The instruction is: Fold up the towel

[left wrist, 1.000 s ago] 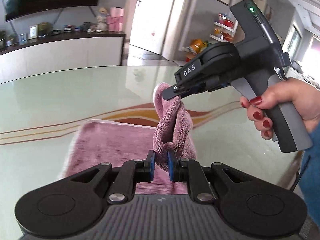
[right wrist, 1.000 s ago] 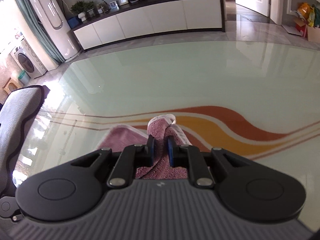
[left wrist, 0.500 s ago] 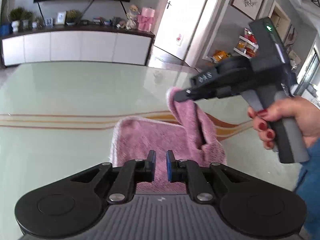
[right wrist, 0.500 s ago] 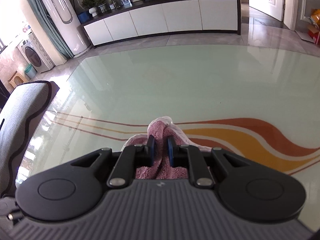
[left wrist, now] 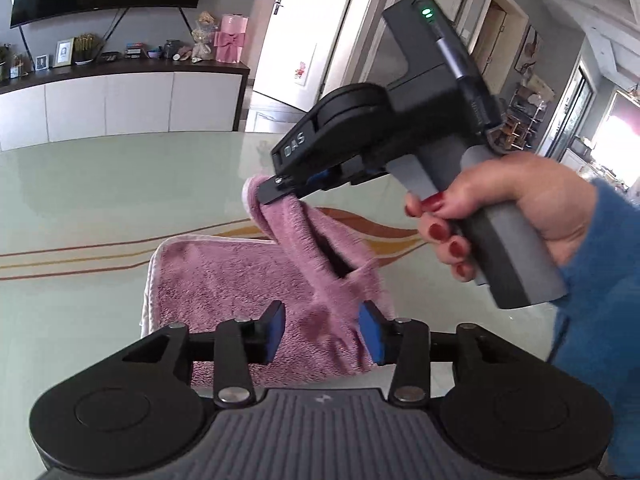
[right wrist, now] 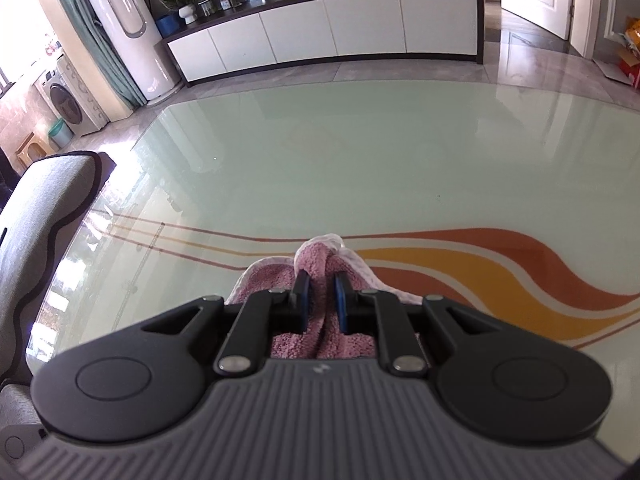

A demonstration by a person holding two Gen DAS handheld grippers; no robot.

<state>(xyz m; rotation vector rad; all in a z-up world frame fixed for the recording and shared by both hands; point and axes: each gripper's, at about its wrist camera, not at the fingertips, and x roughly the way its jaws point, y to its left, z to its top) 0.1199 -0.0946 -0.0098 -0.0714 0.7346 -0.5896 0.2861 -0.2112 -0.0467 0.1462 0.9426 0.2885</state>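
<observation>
The pink towel [left wrist: 224,280] lay on the glass table [left wrist: 100,184]; the right gripper [right wrist: 320,288] pinched one raised corner tight; the left gripper [left wrist: 322,326], jaws just opening, stood apart, gripping nothing.

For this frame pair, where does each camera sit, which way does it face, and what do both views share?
Left wrist: on the left hand-held gripper, jaws open and just widened over the pink towel; it faces the right hand-held gripper and the person's hand.
Right wrist: on the right hand-held gripper, shut on a raised towel fold, looking down across the glass table.
Shared: towel, table, sideboard.
</observation>
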